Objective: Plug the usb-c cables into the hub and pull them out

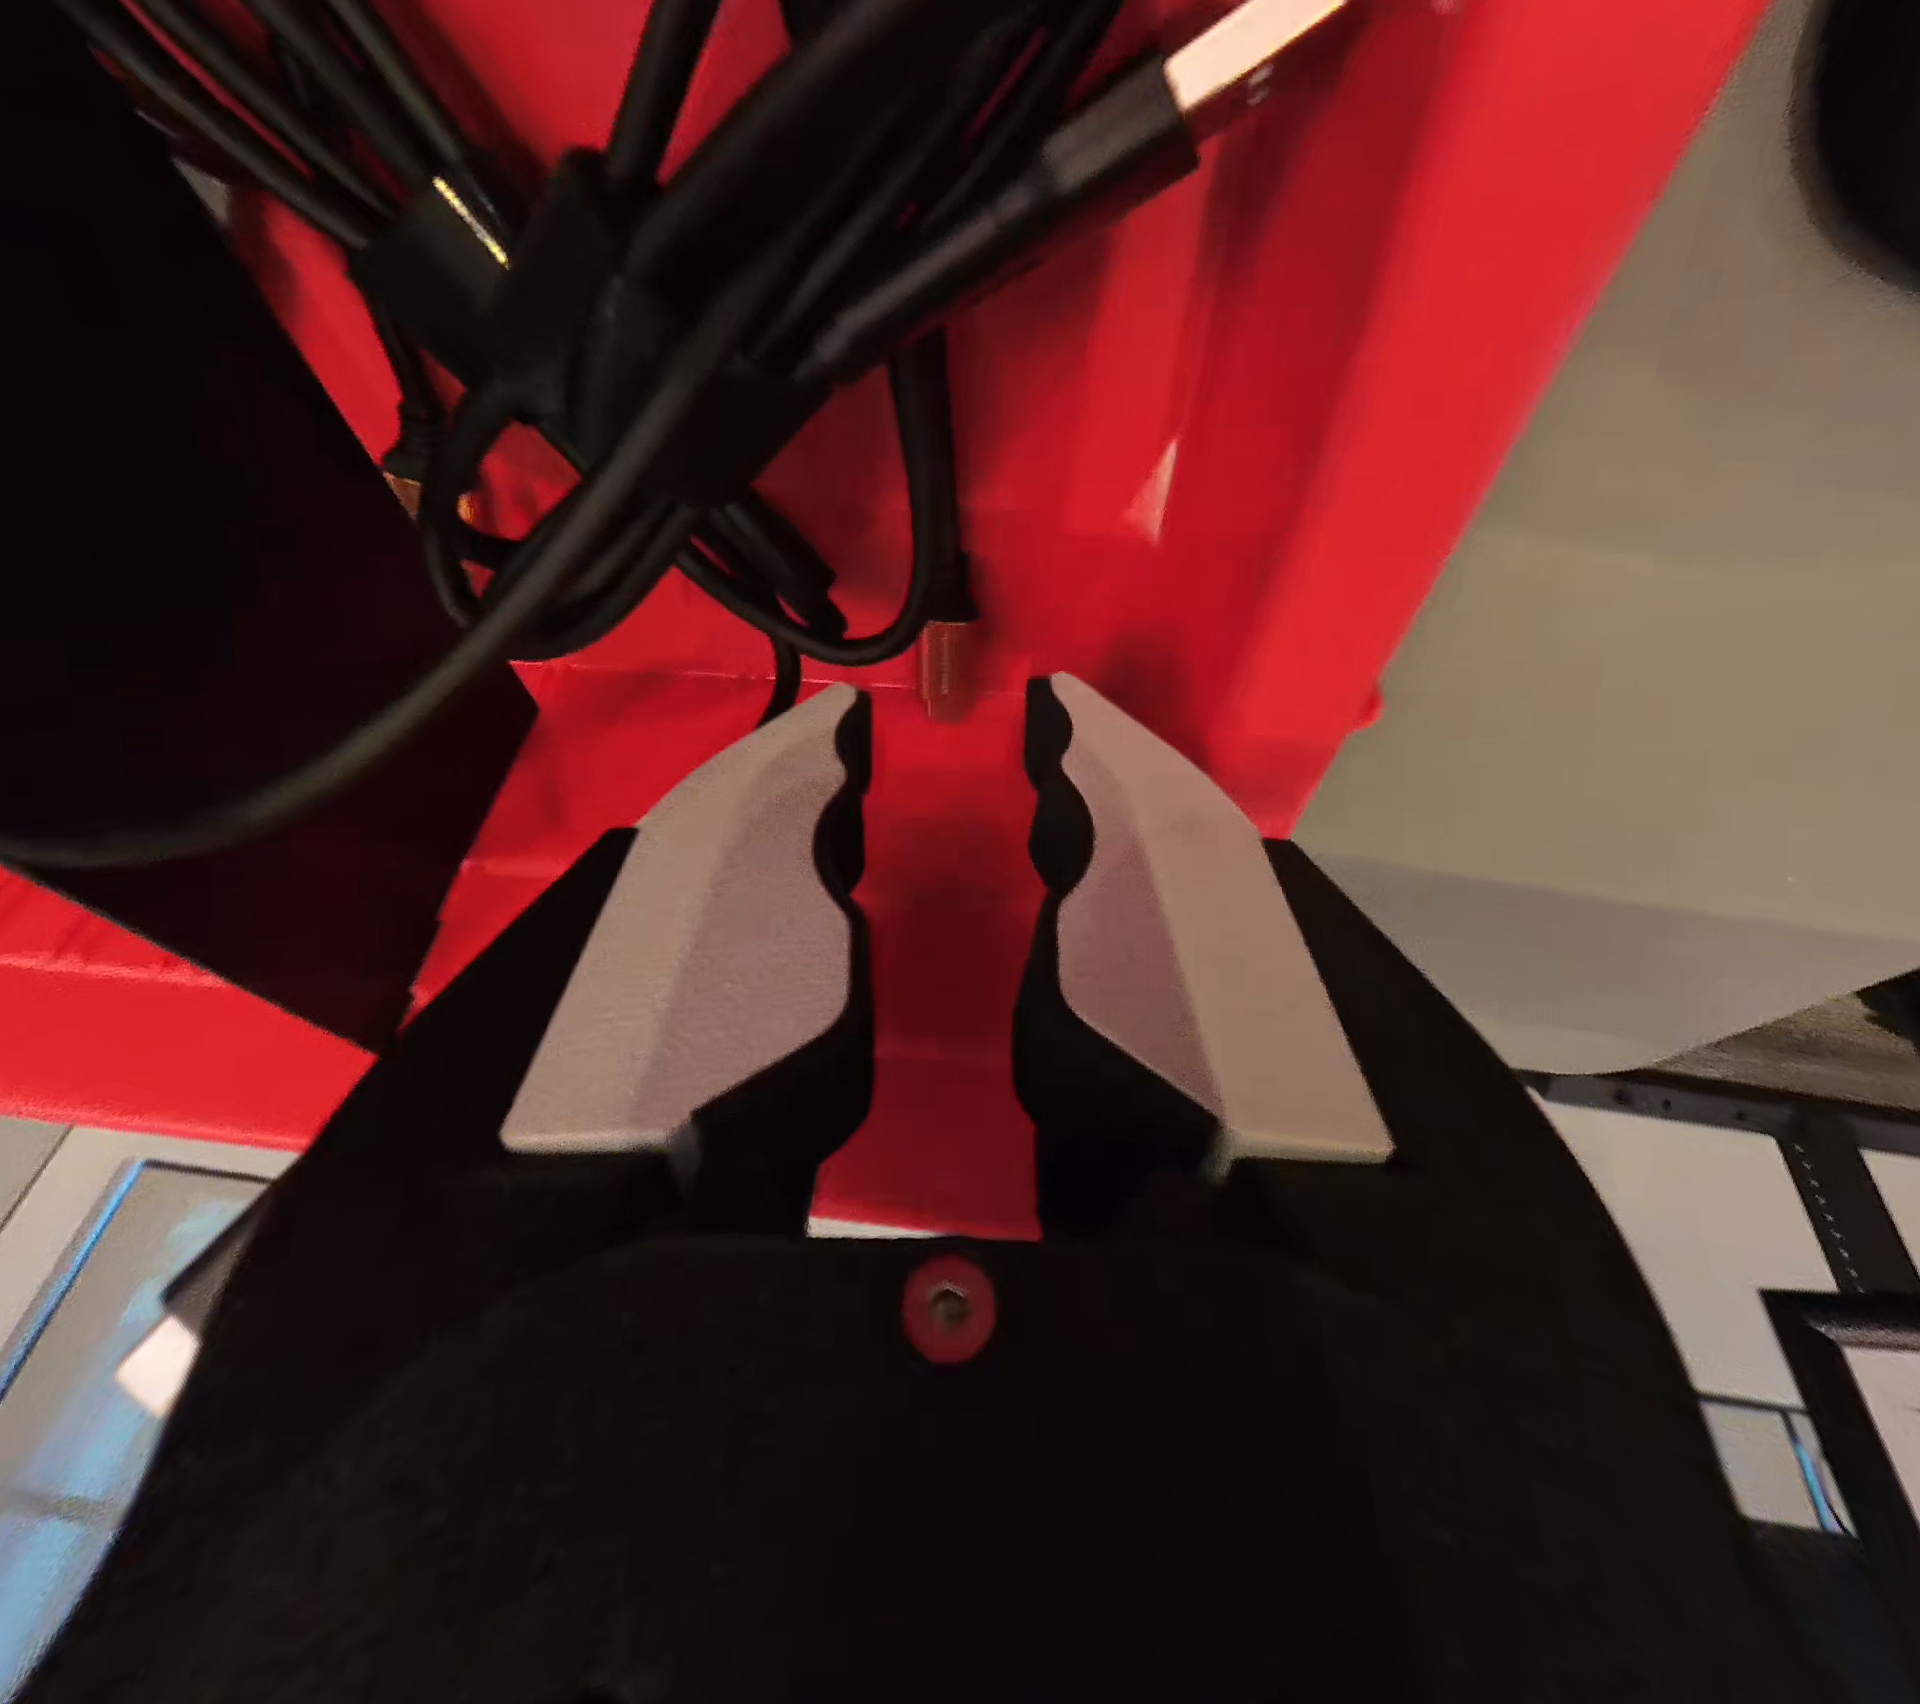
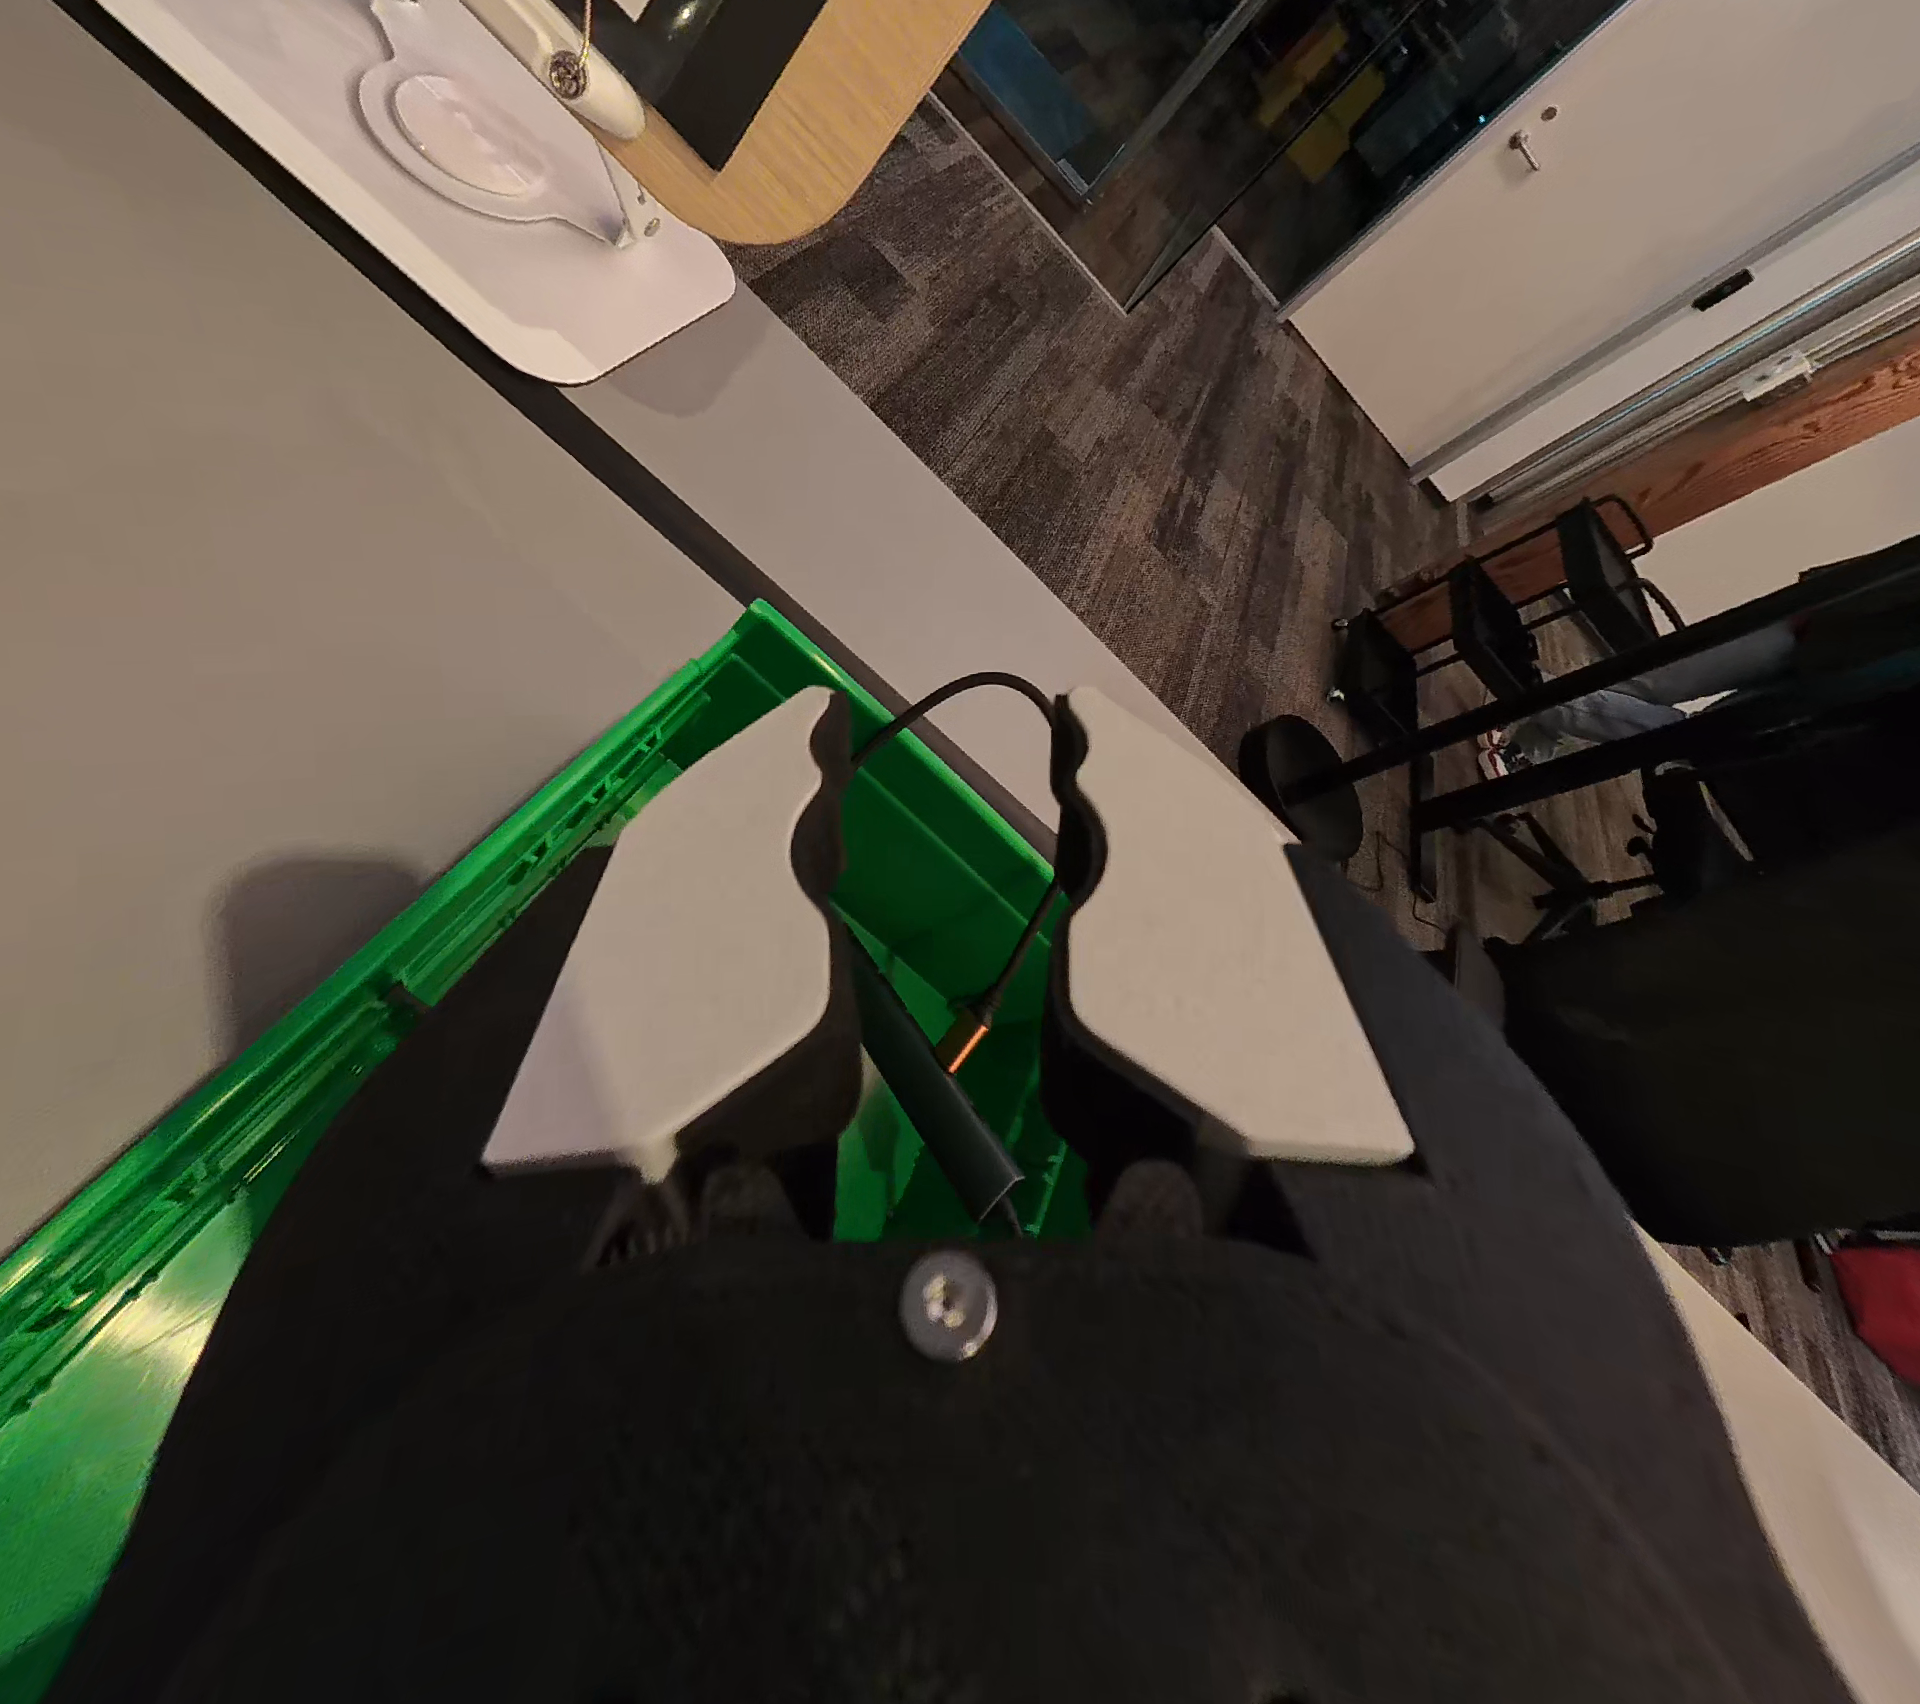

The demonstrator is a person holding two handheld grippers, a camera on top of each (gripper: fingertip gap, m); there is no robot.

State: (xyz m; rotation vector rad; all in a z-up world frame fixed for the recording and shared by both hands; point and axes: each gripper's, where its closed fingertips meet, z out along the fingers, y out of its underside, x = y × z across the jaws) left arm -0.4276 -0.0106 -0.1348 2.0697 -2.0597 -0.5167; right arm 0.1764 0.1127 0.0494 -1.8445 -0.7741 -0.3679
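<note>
The left gripper (image 1: 945,704) hangs over a red bin (image 1: 1226,428) with its jaws parted and nothing between them; just past the fingertips, at twelve o'clock, a small copper-toned plug (image 1: 943,667) on a thin black lead points toward the gap without touching either finger. From there toward eleven o'clock spreads a tangle of black cables (image 1: 665,283) lying in the bin, and toward one o'clock a silver flat-ended plug (image 1: 1257,44) juts up from a dark braided sleeve. A grey tabletop (image 1: 1621,615) shows at three o'clock beyond the bin's wall. The right gripper (image 2: 945,709) is also spread apart and empty, poised above a green bin (image 2: 935,833). Between its fingers, seen lower down, lies the dark slim hub (image 2: 935,1083) on the bin floor — its short black cord (image 2: 977,688) arcs up at twelve o'clock and comes back to an orange-tipped connector (image 2: 966,1036) right beside the hub's body. At eleven o'clock, well apart on the grey table (image 2: 312,563), stands a white stand base (image 2: 260,54).
</note>
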